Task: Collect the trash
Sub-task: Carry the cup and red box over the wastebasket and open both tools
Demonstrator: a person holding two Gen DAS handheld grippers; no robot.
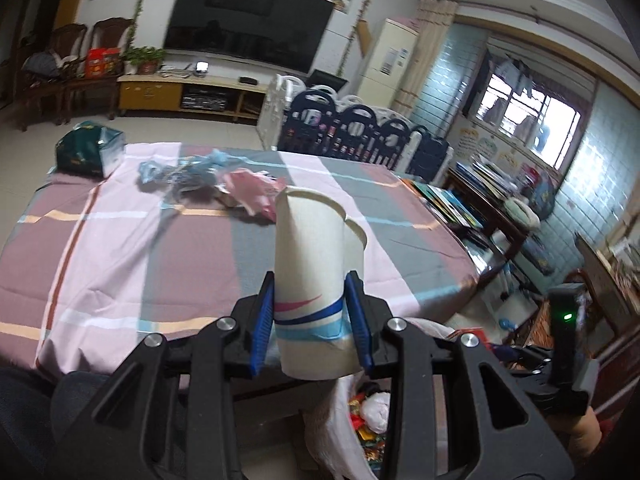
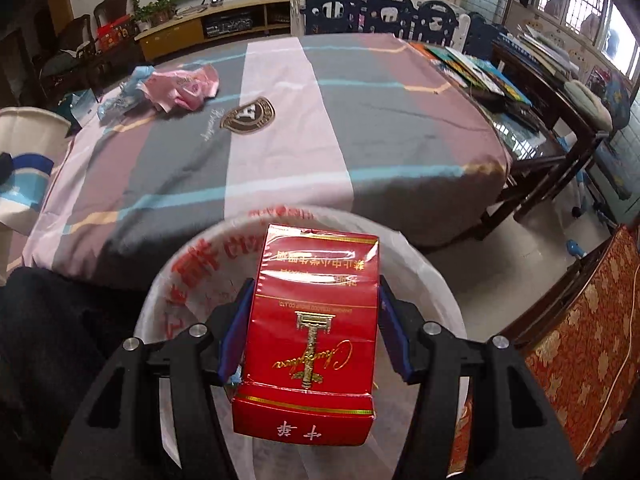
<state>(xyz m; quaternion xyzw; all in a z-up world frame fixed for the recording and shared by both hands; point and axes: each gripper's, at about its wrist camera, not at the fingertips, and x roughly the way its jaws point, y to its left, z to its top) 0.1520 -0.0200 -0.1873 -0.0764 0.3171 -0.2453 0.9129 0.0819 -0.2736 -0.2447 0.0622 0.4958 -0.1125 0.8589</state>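
My left gripper [image 1: 310, 300] is shut on a squashed white paper cup [image 1: 312, 264] with pink and blue stripes, held upright above the table's near edge. The same cup [image 2: 24, 168] shows at the left edge of the right wrist view. My right gripper [image 2: 314, 312] is shut on a red cigarette pack [image 2: 312, 328] with gold print, hanging over the trash bin [image 2: 432, 280] lined with a white bag with red print. On the table's far left lie crumpled pink wrappers [image 2: 184, 86] and blue wrappers [image 2: 120, 96]. The bin's bag [image 1: 340, 432], holding some trash, shows below the left gripper.
A round table [image 2: 360, 132] in a pink, grey and mauve striped cloth fills the middle. A dark green box [image 1: 86, 152] sits at its far left. Books [image 2: 472, 68] lie on a side table at right, a red-gold cushioned seat [image 2: 580, 360] near right, and a playpen fence [image 2: 384, 12] behind.
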